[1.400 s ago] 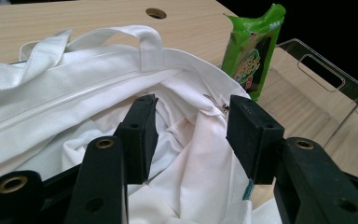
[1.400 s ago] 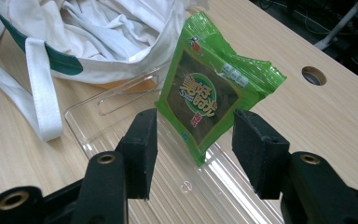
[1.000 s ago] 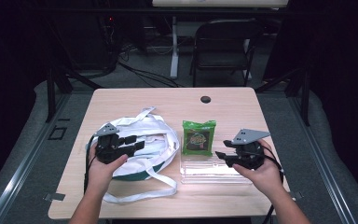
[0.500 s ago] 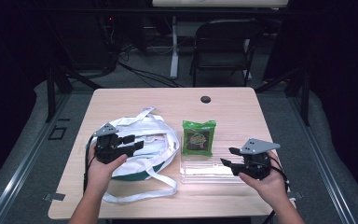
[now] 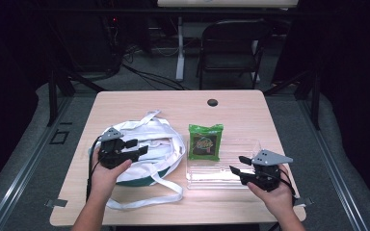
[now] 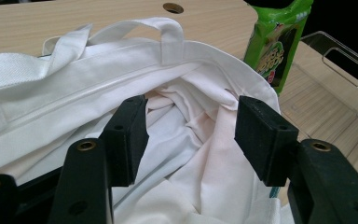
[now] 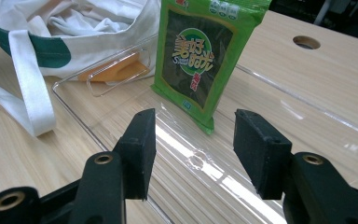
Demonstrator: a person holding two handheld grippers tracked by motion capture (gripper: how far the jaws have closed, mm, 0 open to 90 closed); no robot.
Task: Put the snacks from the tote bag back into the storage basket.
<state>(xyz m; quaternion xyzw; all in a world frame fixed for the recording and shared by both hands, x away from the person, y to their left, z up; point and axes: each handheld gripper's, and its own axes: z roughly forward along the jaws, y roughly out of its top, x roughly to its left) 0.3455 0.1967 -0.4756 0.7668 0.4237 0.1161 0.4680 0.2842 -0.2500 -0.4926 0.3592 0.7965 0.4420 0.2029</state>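
While the person is holding both tools near the front edge of the surface (image 5: 139,103), the left claw (image 6: 191,135) is hanging spread above the white bag (image 5: 147,144). The right claw (image 7: 193,149) is also standing spread, over the clear tray (image 5: 221,166). Farther on, the green packet (image 7: 200,51) is leaning in the tray, just beside the bag.

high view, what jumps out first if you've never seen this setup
A green snack packet stands at the far edge of a clear tray near the table's middle. Left of it lies a crumpled white bag, with the open left gripper over it; the open right gripper hovers over the tray.
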